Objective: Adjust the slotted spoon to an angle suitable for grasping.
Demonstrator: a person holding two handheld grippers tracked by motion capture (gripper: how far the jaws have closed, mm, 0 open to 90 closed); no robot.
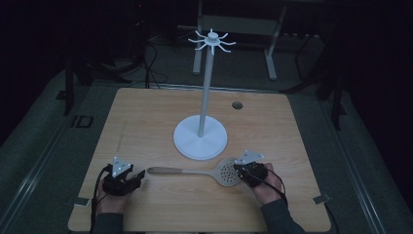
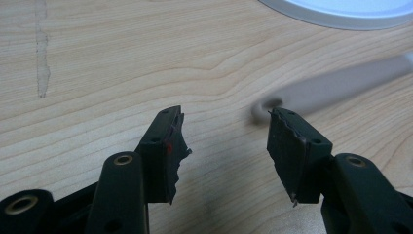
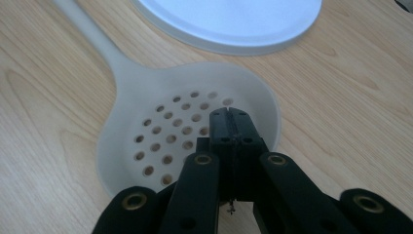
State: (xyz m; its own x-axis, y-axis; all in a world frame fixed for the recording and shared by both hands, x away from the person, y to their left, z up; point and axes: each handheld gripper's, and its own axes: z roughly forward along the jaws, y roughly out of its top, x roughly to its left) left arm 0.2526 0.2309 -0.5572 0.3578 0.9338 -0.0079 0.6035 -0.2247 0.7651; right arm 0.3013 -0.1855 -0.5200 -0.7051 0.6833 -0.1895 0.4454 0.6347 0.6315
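A pale slotted spoon [image 1: 195,171] lies flat on the wooden table [image 1: 146,112], handle toward the left, perforated bowl [image 3: 160,131] toward the right. My left gripper [image 2: 224,126] rests near the front left [image 1: 139,176], open, nothing between its jaws. The blurred tip of the handle [image 2: 336,85] lies just past its right jaw. My right gripper [image 3: 229,114] is shut, pad against pad, with nothing between. It hovers over the near side of the spoon's bowl [image 1: 238,170]. Whether it touches the bowl I cannot tell.
A white stand [image 1: 200,139] with a round base, a tall pole and a ring of hooks on top rises just behind the spoon. Its base [image 3: 229,24] lies close beyond the bowl. A small round hole [image 1: 237,105] sits in the table's far side.
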